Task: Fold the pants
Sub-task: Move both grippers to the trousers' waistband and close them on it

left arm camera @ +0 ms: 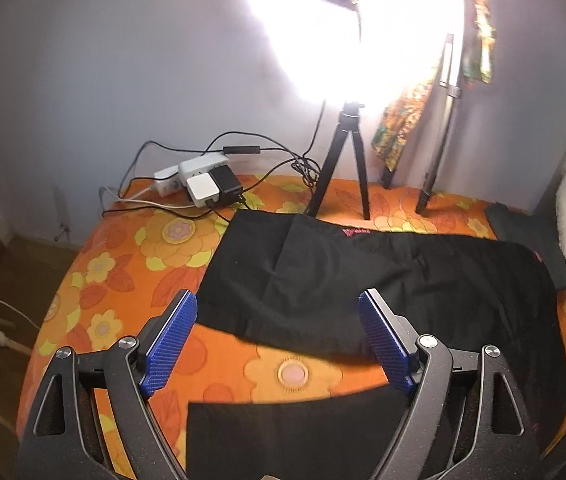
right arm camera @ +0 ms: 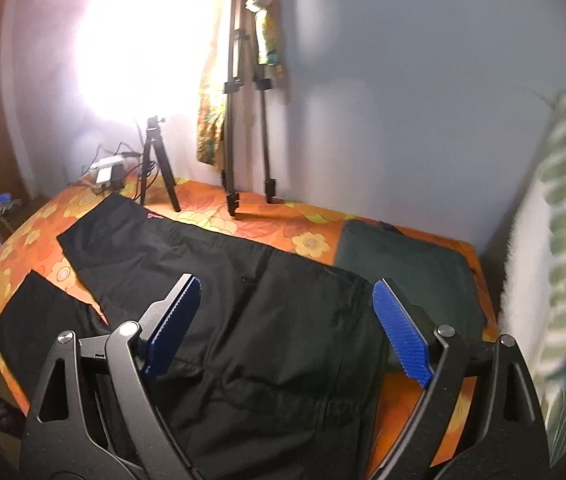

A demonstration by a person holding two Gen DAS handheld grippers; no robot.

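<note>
Both grippers hang wide open, gripping nothing: the left gripper over the leg ends, the right gripper over the waist. The black pants lie flat, long axis running lower right to upper left, on the orange floral bed. Tripods stand by the wall.

- Far bed edge: blocked by small tripod, tall tripod, power strip.
- Bedspread between pants legs: left bare.
- Right side: walled by pillow.
</note>
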